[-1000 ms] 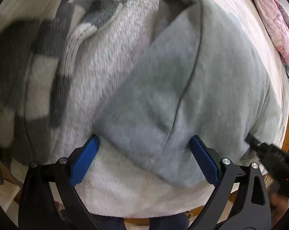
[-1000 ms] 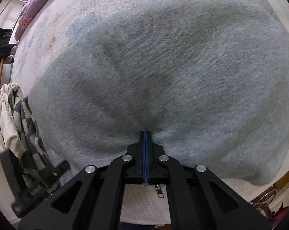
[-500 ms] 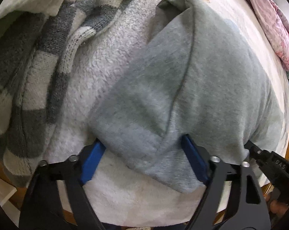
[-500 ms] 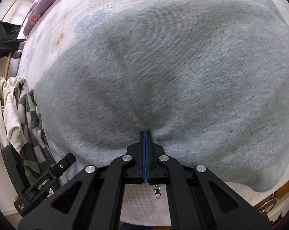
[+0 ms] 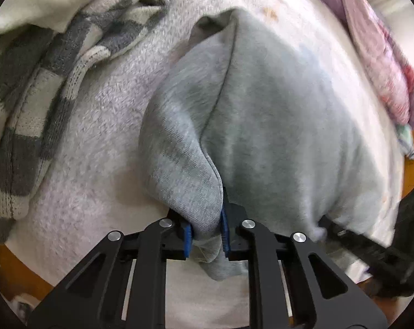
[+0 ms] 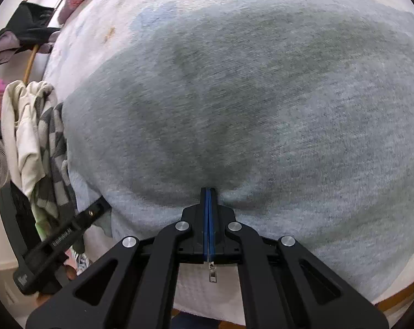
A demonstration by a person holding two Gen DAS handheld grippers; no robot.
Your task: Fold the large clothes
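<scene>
Pink bedding (image 5: 382, 63) blurred; edge-cut

Only one marking can be read. In the right wrist view, the black body of the left tool (image 6: 67, 235) carries light lettering along its length, seen at a slant near the left edge of the picture. It appears to read "GenRobot.AI", though the first letters are soft and not certain. A second, smaller white mark stands at the lower end of the same body; it is too small to make out.

In the left wrist view, the black body of the right tool (image 5: 371, 249) is blurred, and no lettering on it can be read. A small green light shows at the far right edge.
</scene>
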